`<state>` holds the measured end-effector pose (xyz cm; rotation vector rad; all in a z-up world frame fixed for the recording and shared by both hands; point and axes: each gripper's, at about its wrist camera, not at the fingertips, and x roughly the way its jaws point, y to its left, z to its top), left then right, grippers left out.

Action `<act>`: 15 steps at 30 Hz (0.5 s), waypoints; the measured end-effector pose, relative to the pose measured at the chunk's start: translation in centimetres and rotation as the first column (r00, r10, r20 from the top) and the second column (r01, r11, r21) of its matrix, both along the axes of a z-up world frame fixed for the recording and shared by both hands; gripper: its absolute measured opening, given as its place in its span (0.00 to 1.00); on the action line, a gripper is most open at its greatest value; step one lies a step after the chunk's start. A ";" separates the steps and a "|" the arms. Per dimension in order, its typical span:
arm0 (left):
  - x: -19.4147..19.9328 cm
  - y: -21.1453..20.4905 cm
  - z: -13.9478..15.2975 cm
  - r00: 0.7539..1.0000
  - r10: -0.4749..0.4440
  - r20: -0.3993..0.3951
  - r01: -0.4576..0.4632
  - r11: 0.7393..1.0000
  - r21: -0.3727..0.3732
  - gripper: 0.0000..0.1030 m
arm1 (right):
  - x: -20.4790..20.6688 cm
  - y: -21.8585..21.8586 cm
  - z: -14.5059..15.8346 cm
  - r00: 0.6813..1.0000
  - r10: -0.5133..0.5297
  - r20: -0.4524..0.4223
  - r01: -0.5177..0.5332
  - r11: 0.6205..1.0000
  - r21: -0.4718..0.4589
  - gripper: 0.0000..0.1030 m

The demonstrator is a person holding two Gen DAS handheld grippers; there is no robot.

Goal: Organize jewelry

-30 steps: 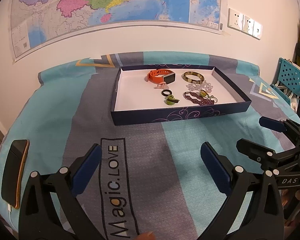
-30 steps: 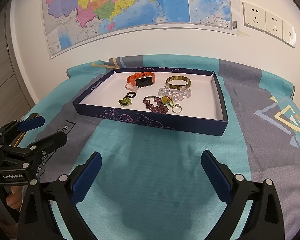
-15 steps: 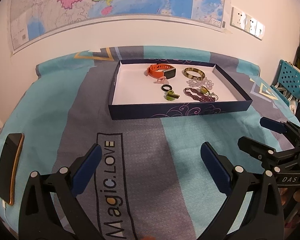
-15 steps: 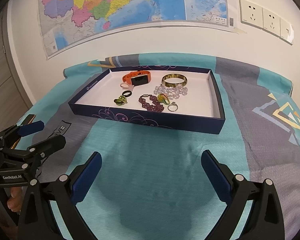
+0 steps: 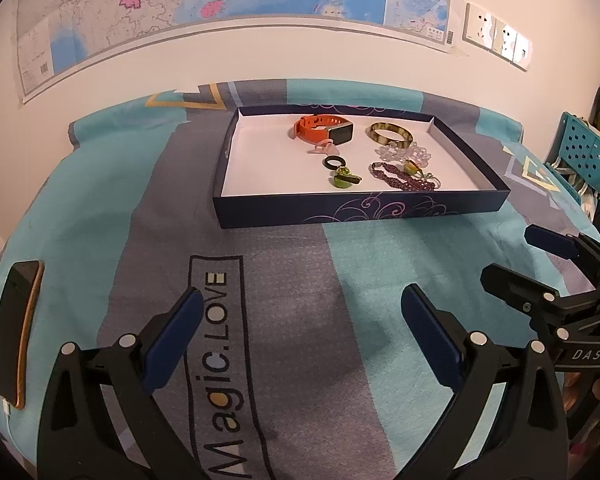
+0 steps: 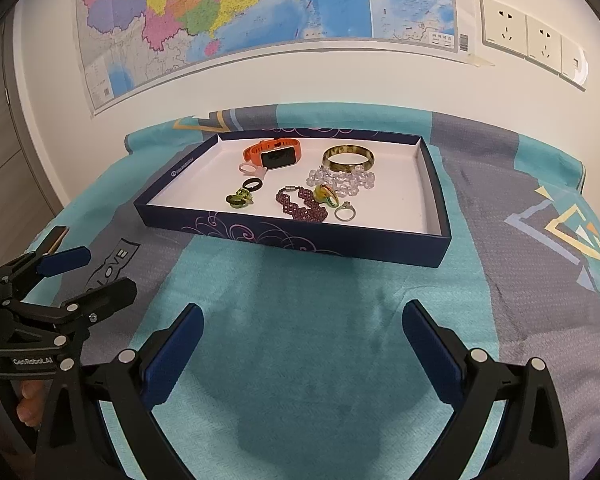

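Both views have pulled back from the tray (image 6: 436,216) on the bed (image 6: 300,360), left gripper (image 5: 300,332) and right gripper (image 6: 300,344) gaping empty; near its front edge, the silver ring (image 6: 345,213) touching the purple bracelet (image 6: 300,206) risks a snagged, dragged grab.

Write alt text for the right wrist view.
An open right gripper hovers over a teal and grey cloth, short of a shallow navy tray holding an orange smartwatch, a bangle, bead bracelets and rings. The open left gripper shows at the left edge.
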<state>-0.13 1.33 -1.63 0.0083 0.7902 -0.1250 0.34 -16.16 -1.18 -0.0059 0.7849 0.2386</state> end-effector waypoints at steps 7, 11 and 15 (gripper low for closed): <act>0.0 -0.1 0.0 1.000 -0.007 0.002 0.007 1.000 -0.002 0.94 | 0.0 0.1 0.1 1.000 0.001 0.004 -0.001 1.000 -0.001 0.93; 0.2 -0.2 -0.2 1.000 0.001 -0.008 -0.001 1.000 0.004 0.95 | 0.1 0.1 0.0 1.000 -0.001 0.001 0.001 1.000 0.001 0.93; 0.3 -0.2 -0.2 1.000 0.008 -0.014 -0.008 1.000 0.010 0.95 | 0.1 0.0 -0.1 1.000 -0.002 -0.003 0.002 1.000 0.002 0.93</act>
